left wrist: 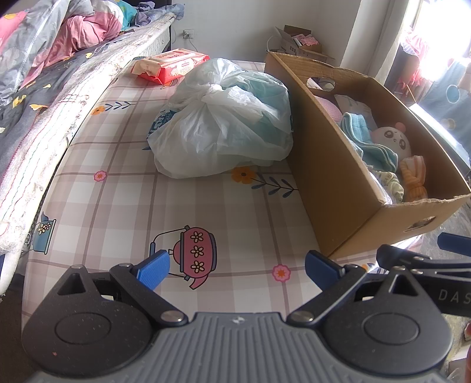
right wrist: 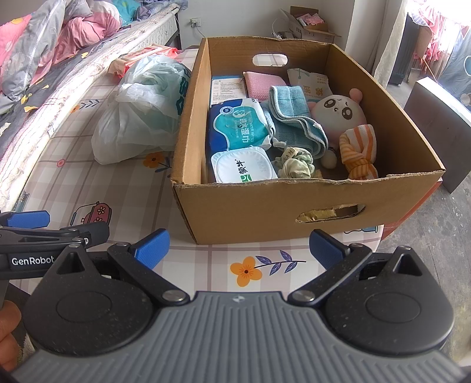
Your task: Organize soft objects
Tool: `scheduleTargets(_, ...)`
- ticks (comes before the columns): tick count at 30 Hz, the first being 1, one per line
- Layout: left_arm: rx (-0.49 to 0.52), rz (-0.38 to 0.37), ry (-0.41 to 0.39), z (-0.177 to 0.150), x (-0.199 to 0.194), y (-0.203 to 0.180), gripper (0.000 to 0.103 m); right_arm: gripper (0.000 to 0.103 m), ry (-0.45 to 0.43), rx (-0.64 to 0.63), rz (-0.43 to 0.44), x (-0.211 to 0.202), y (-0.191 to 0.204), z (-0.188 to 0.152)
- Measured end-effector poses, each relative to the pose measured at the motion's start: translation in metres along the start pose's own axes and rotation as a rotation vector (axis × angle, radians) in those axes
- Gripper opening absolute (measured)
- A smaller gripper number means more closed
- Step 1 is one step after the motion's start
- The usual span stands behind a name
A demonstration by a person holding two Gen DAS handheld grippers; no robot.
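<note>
A cardboard box [right wrist: 265,206] stands on the checked table; it also shows in the left wrist view [left wrist: 329,176]. Inside lie a panda plush [right wrist: 338,113], a blue towel [right wrist: 297,117], an orange striped cloth [right wrist: 359,150], a green scrunchie [right wrist: 295,166], wet-wipe packs [right wrist: 237,126] and a white tub [right wrist: 244,168]. A tied white plastic bag [left wrist: 217,129] sits left of the box, also seen in the right wrist view [right wrist: 138,112]. My left gripper [left wrist: 237,272] is open and empty above the tablecloth. My right gripper [right wrist: 240,246] is open and empty just before the box's near wall.
A red wipes pack [left wrist: 169,66] lies at the table's far left. A bed with rumpled bedding [left wrist: 59,53] runs along the left. A second open carton [right wrist: 309,25] sits by the far wall. A dark cabinet [right wrist: 441,123] stands right of the table.
</note>
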State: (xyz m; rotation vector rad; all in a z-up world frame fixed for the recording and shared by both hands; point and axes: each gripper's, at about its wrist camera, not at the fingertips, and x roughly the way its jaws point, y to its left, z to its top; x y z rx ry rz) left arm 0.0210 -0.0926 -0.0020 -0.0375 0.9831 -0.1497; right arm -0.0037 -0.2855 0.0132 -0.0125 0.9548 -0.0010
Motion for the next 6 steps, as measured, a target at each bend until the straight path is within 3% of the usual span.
scheduleTargets(6, 0.000, 0.001, -0.001, -0.0003, -0.0002, 0.0004, 0.099, 0.102, 0.001, 0.001, 0.002, 0.0011, 0.0009, -0.0010)
